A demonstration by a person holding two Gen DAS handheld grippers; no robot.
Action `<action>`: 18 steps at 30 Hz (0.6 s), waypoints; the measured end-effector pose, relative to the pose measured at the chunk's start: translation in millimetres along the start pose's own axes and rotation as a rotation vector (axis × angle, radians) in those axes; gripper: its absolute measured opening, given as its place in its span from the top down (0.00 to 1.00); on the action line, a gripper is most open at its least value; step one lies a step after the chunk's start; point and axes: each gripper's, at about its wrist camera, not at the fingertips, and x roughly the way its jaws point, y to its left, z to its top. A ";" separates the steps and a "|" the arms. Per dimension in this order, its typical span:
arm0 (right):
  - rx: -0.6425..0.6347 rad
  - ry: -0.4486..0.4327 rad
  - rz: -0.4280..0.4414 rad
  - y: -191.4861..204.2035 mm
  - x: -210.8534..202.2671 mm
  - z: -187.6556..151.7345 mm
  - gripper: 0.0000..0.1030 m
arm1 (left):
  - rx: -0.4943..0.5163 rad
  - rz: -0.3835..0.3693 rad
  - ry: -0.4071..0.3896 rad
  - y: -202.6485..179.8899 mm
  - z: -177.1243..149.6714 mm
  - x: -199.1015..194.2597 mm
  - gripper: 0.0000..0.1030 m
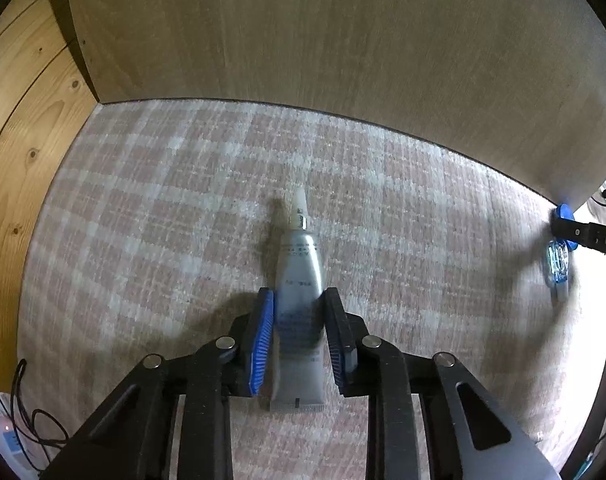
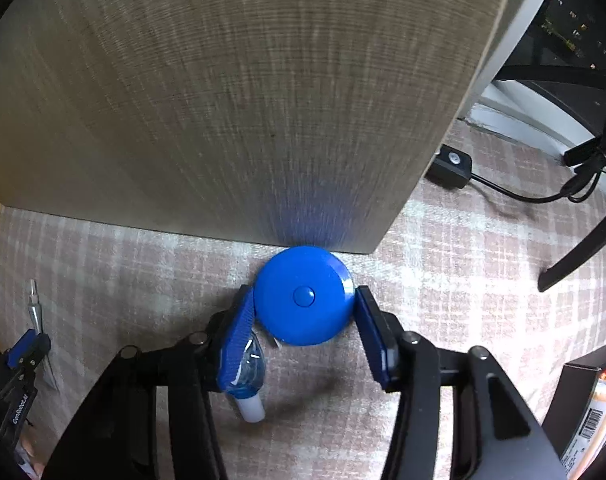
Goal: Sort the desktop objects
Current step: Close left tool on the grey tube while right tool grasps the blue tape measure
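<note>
Left wrist view: the left hand-held gripper [image 1: 299, 312] points steeply down at a checked cloth [image 1: 151, 208] that covers the counter. A grey tube [image 1: 299, 280] lies flat at the middle of the frame, its white cap toward the top and its crimped end toward the bottom. The tube's body sits between the two blue pads [image 1: 263, 336], which stand close against its sides; whether they press on it or only flank it cannot be told. A pale board [image 1: 323, 40] stands upright across the top of the frame, meeting the cloth along a curved line. Wood panelling [image 1: 19, 120] fills the left edge, and dark cables [image 1: 31, 420] loop at the lower left. At the right edge the other gripper's black finger shows above a small clear bottle [image 1: 558, 264] lying on the cloth.

Right wrist view: the right hand-held gripper [image 2: 305, 300] points down over a round blue disc [image 2: 303, 296] with a small button at its centre. The disc lies on the cloth at mid-frame, touching the foot of the board. It sits between the blue pads; the left one is at its rim, while the right one stands a sliver off, so the grip is not yet closed. The bottle, with a white cap, lies just under the left finger. At the lower left the left gripper and tube show small. A black adapter [image 2: 451, 164] with its cord lies at the right.
</note>
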 end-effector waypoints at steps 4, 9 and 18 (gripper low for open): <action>-0.028 -0.006 0.019 0.5 -3.7 -4.3 0.52 | -0.003 -0.005 0.004 -3.4 -11.7 -3.2 0.77; -0.032 0.001 0.029 -7.8 -9.8 -15.8 0.52 | 0.009 -0.003 0.001 -13.2 -34.5 -9.3 0.77; 0.020 0.029 0.083 -38.4 -28.5 -57.7 0.53 | 0.035 -0.057 0.025 -44.6 -76.8 -26.8 0.77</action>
